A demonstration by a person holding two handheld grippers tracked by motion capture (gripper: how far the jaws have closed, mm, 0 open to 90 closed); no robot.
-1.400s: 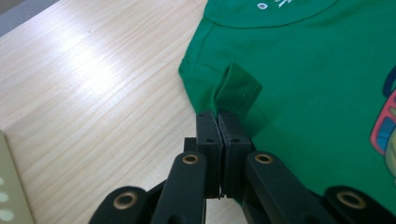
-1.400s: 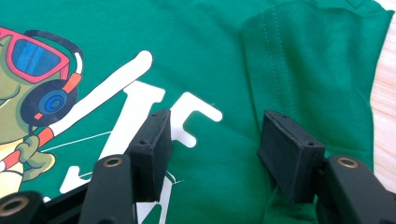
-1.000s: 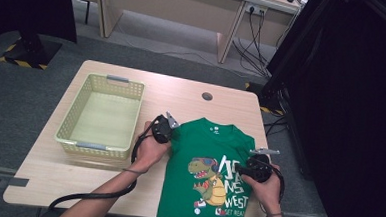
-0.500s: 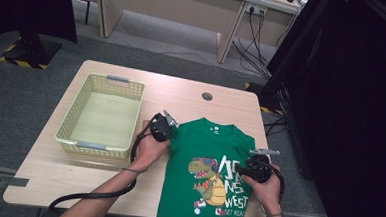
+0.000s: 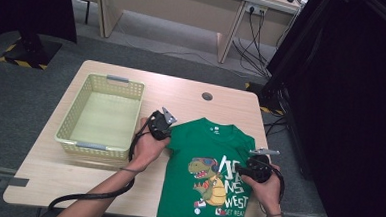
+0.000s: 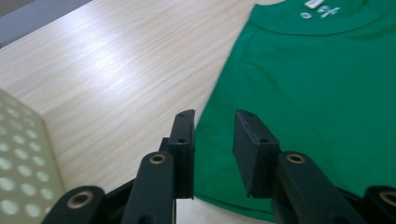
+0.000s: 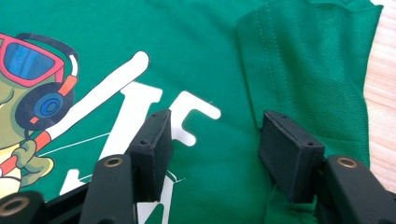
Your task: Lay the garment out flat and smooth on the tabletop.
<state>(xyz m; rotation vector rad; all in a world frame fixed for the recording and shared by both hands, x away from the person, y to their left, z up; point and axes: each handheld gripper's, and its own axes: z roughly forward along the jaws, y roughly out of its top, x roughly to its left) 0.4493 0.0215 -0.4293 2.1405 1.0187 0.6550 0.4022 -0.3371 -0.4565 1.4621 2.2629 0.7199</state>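
Setting: pale wooden table [image 5: 97, 183] on a grey carpeted floor, desks and cables behind; a yellow-green basket [image 5: 79, 132] stands toward its left edge.
Shirt, place: green T-shirt [image 5: 199, 144] lies flat, print up, on the right half of the table, hem at the near edge, collar toward the middle.
Shirt, look: cartoon dinosaur with sunglasses and headphones, white lettering beside it; sleeve folded in along the right side, stitched hem visible in the right gripper view.
Handling (judged): light, soft, limp cloth; will sag and drag rather than lift as a sheet. Not fragile, little slip on wood.
Where to grip (judged): pinch an edge or seam, such as a shoulder or the doubled sleeve hem, where layers give the pads more to bite on.
Left gripper [image 6: 212, 140]: at the shirt's left shoulder edge; jaws have just been opening, now released, the cloth edge lying under the gap, not pinched.
Right gripper [image 7: 215, 149]: over the right sleeve and lettering, jaws apart, released, pads not pressing on the cloth.
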